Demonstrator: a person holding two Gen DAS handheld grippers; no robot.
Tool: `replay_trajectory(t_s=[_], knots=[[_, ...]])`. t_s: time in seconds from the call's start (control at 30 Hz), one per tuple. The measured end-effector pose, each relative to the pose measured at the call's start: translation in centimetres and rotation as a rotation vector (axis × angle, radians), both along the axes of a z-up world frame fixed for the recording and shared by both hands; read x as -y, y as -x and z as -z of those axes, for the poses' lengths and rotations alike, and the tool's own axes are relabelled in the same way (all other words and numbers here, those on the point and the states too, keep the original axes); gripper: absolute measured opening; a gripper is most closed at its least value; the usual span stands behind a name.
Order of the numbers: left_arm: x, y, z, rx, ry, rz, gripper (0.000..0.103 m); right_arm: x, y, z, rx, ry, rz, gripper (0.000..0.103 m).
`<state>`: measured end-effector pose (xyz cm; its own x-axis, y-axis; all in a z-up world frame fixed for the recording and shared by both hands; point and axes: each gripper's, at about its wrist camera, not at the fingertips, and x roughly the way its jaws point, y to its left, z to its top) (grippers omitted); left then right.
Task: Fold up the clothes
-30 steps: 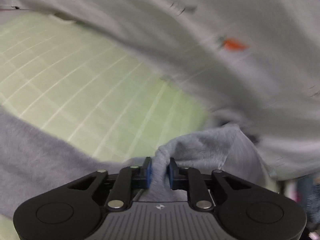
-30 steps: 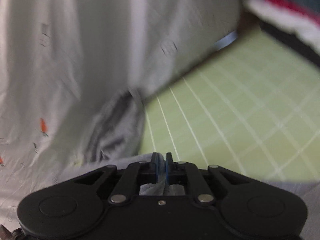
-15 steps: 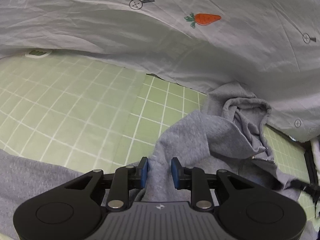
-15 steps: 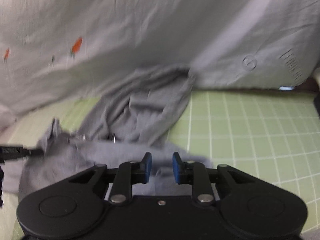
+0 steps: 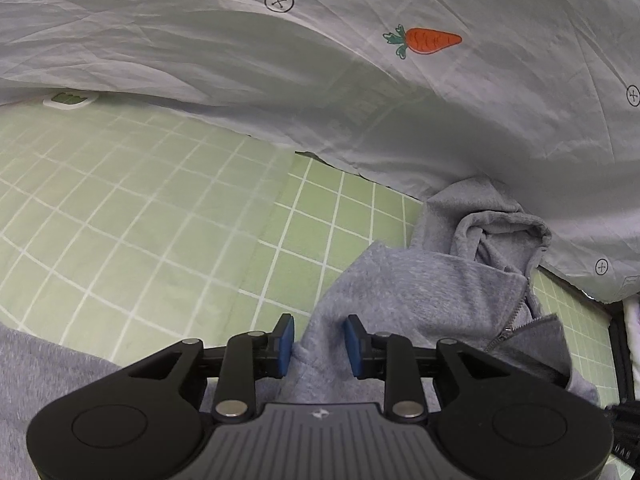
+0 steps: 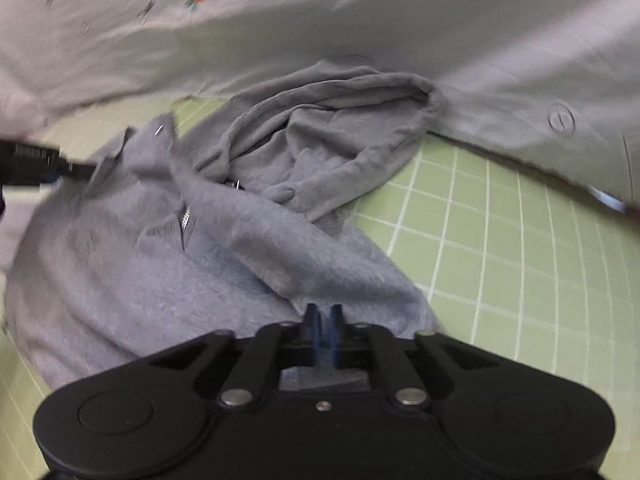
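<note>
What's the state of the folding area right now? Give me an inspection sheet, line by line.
Surface: green grid mat, partly covered by cloth.
Job's things: grey zip hoodie, crumpled, its hood bunched against the sheet.
Clutter: small white-and-green tag at the sheet's edge.
Grippers: left gripper open, its jaws have just been opening, with a hoodie fold between them; right gripper shut at the hoodie's edge, and I cannot tell if it pinches fabric.
Cables: black cable beside the hoodie.
Surroundings: pale sheet with carrot prints, lying over the far side of the mat.
</note>
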<state>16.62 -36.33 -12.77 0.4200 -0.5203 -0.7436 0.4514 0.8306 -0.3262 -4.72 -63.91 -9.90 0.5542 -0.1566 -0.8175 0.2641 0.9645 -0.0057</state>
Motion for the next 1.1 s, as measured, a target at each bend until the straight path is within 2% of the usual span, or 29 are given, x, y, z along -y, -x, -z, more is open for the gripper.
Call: replay_trajectory(t_s=[0.07, 0.2, 0.27, 0.33, 0.43, 0.5, 0.57, 0.67, 0.7, 0.77, 0.8, 0.87, 0.9, 0.97, 1.0, 1.07, 1.1], knots=[[-0.1, 0.0, 0.0, 0.002, 0.001, 0.002, 0.03, 0.8, -0.1, -1.1, 0.054, 0.012, 0.025, 0.002], [-0.5, -0.1, 0.1, -0.004, 0.011, -0.011, 0.03, 4.6, 0.2, -4.7, 0.237, -0.012, 0.175, 0.002], [-0.8, -0.1, 0.0, -0.007, 0.025, -0.018, 0.031, 6.9, 0.3, -5.5, 0.308, -0.044, 0.259, 0.0], [-0.9, 0.0, -0.4, 0.006, 0.038, -0.026, 0.036, 9.0, 0.2, -5.2, 0.319, -0.035, 0.371, 0.0], [-1.2, 0.4, -1.3, 0.038, 0.062, -0.024, 0.04, 11.2, 0.6, -3.9, 0.286, -0.043, 0.49, 0.001], [-1.2, 0.9, -1.9, 0.073, 0.068, -0.003, 0.042, 11.1, 1.5, -3.5, 0.311, -0.095, 0.493, 0.01], [-0.4, 1.1, -2.0, 0.099, 0.047, 0.052, 0.044, 10.0, 2.2, -3.4, 0.325, -0.121, 0.459, 0.04], [1.4, 1.5, -1.8, 0.135, -0.03, 0.15, 0.047, 7.3, 2.1, -2.9, 0.318, -0.119, 0.369, 0.046], [2.1, 1.9, -1.5, 0.152, -0.062, 0.185, 0.051, 6.4, 1.9, -2.7, 0.314, -0.121, 0.341, 0.047], [3.8, 2.7, -0.9, 0.195, -0.121, 0.245, 0.058, 5.2, 1.7, -2.0, 0.318, -0.153, 0.314, 0.063], [4.4, 3.0, -0.5, 0.214, -0.143, 0.263, 0.059, 5.0, 1.5, -1.5, 0.311, -0.164, 0.309, 0.064], [5.3, 3.1, 0.4, 0.238, -0.191, 0.287, 0.057, 4.8, 0.9, -0.6, 0.285, -0.175, 0.307, 0.061], [5.7, 3.1, 0.8, 0.25, -0.213, 0.299, 0.042, 4.9, 0.7, -0.2, 0.277, -0.186, 0.304, 0.055], [5.6, 2.5, 0.9, 0.246, -0.208, 0.323, 0.008, 5.6, 0.4, 0.3, 0.275, -0.251, 0.297, 0.003], [5.6, 2.2, 1.0, 0.244, -0.203, 0.335, 0.007, 6.1, 0.5, 0.2, 0.287, -0.285, 0.296, 0.005], [4.0, 0.8, -0.3, 0.186, -0.049, 0.28, 0.006, 7.2, 0.8, -0.2, 0.344, -0.359, 0.305, 0.004], [2.6, -0.3, -1.3, 0.112, 0.085, 0.219, 0.006, 8.0, 1.2, -0.3, 0.394, -0.414, 0.322, 0.004]])
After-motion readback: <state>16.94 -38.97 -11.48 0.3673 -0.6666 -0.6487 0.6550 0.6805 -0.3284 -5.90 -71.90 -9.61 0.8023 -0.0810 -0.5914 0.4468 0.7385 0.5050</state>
